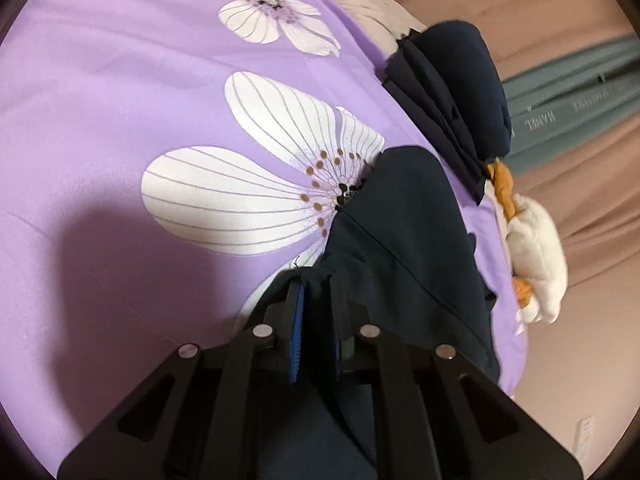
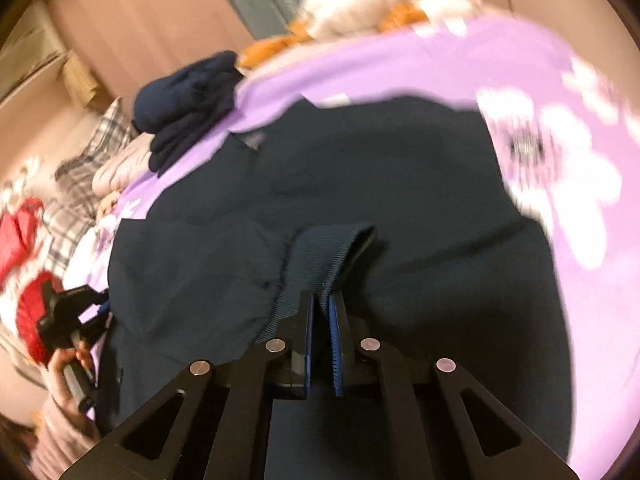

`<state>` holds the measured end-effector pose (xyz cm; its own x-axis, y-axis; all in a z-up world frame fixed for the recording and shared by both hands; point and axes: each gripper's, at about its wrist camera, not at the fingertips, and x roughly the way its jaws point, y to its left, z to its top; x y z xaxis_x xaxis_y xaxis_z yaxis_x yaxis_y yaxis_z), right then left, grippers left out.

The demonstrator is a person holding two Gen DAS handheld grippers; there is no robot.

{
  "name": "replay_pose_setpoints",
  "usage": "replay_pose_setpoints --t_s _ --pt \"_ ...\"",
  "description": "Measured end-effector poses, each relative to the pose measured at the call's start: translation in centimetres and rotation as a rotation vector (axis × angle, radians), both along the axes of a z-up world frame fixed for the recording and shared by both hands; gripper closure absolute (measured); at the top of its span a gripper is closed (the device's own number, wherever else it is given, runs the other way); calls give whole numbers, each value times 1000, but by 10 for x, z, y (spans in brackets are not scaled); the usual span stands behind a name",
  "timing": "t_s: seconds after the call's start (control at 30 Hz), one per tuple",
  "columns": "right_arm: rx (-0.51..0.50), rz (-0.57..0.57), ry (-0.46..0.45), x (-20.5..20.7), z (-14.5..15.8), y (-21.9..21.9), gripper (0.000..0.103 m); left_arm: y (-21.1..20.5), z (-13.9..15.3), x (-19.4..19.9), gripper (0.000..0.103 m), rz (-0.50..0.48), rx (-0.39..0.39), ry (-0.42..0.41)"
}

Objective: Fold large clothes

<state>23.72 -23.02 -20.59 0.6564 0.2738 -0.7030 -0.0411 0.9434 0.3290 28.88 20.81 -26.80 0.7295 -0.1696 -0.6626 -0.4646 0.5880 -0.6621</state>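
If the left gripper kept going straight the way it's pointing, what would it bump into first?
Probably the dark navy garment itself: the left gripper is already shut on its edge, and more of that cloth lies just ahead. Past it comes the purple flowered sheet. Depth is hard to judge here.

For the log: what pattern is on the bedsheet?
Purple bedsheet with large white flowers; clearest in the left wrist view.

Navy garment, lilac white-flowered sheet
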Motion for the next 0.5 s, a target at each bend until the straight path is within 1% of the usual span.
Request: replay_pose_setpoints --t_s 0.03,0.07,0.13,0.17,0.2,0.27,0.3,0.37,0.4,0.43,0.47,0.5 --pt "-42 -5 -1 0 4 3 94 -1 1 0 91 -5 8 -1" --pt "-61 -14 18 1 2 3 94 1 1 0 90 -11 7 0" --pt "-83 -51 80 4 -11 -4 95 3 0 0 88 -27 -2 5" --pt "-95 -82 111 4 -20 -10 98 4 -1 0 88 -42 -1 10" --pt "-103 -103 120 1 -26 -16 99 5 -3 4 87 -59 7 19" --pt "-123 -131 110 -6 -30 -23 102 4 -2 7 87 -100 33 42" --pt "-173 -153 116 -9 -33 -26 102 4 -1 7 86 -122 34 57" --pt "-183 -146 140 -12 -37 -32 102 6 5 3 82 -152 35 81" --pt "-175 -147 144 -14 -37 -37 102 7 12 -4 76 -155 69 88" --pt "-171 -150 132 -18 -33 -42 102 8 20 -10 67 -153 112 84" --pt "-172 -154 100 -23 -26 -47 102 10 26 -14 62 -152 142 75" --pt "-176 -152 72 -27 -19 -50 101 12 35 -19 55 -147 171 57"
